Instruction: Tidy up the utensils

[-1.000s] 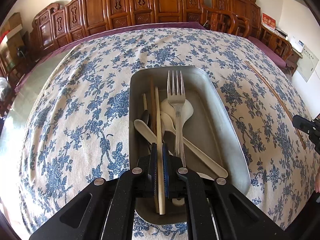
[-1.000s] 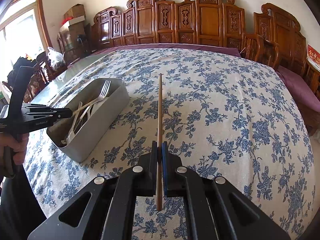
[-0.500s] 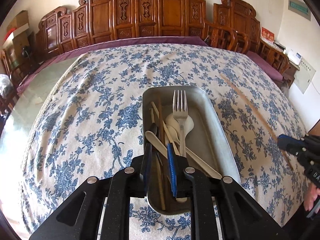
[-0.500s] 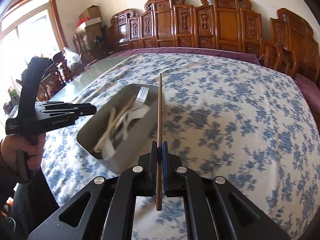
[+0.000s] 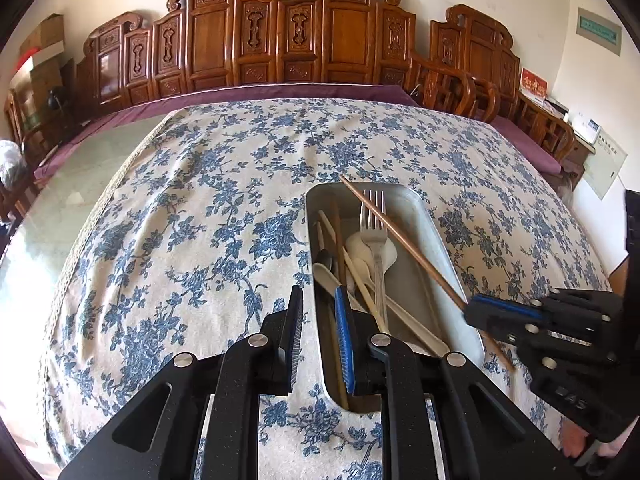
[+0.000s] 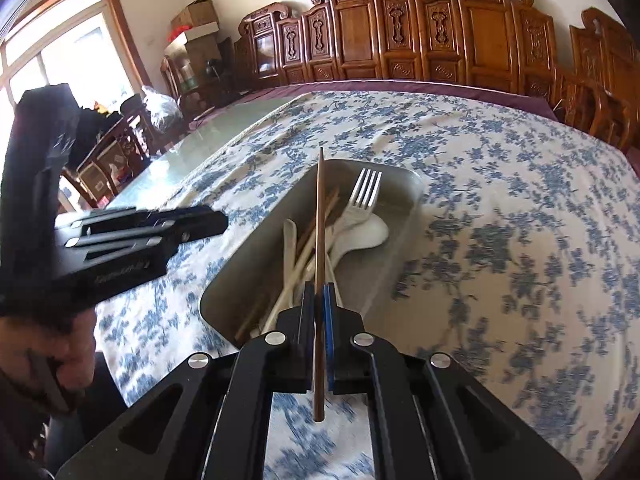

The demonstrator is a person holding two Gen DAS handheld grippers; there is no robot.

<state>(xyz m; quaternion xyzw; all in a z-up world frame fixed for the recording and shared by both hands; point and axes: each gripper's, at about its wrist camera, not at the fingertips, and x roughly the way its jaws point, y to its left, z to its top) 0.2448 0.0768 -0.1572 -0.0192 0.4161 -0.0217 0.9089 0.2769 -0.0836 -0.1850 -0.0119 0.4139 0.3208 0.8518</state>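
A metal tray (image 5: pixel 436 236) on the floral tablecloth holds a steel fork (image 5: pixel 374 220), white spoons (image 5: pixel 372 248) and several chopsticks (image 5: pixel 352 272). My left gripper (image 5: pixel 320 304) is open and empty, straddling the tray's near left wall. My right gripper (image 6: pixel 319 296) is shut on a dark wooden chopstick (image 6: pixel 319 216) and holds it above the tray (image 6: pixel 404 208), pointing along it. In the left wrist view the right gripper (image 5: pixel 472 312) comes in from the right with that chopstick (image 5: pixel 400 236) slanting over the tray. The left gripper (image 6: pixel 216 220) also shows in the right wrist view, left of the tray.
The blue floral tablecloth (image 5: pixel 200 220) covers most of a large table; bare glass (image 5: pixel 80 168) shows at the left. Carved wooden chairs (image 5: pixel 304 36) line the far side. A hand (image 6: pixel 60 344) holds the left gripper's handle at the lower left.
My left gripper let go of its chopstick into the tray, opened and shifted left. My right gripper carried the dark chopstick from the cloth to above the tray.
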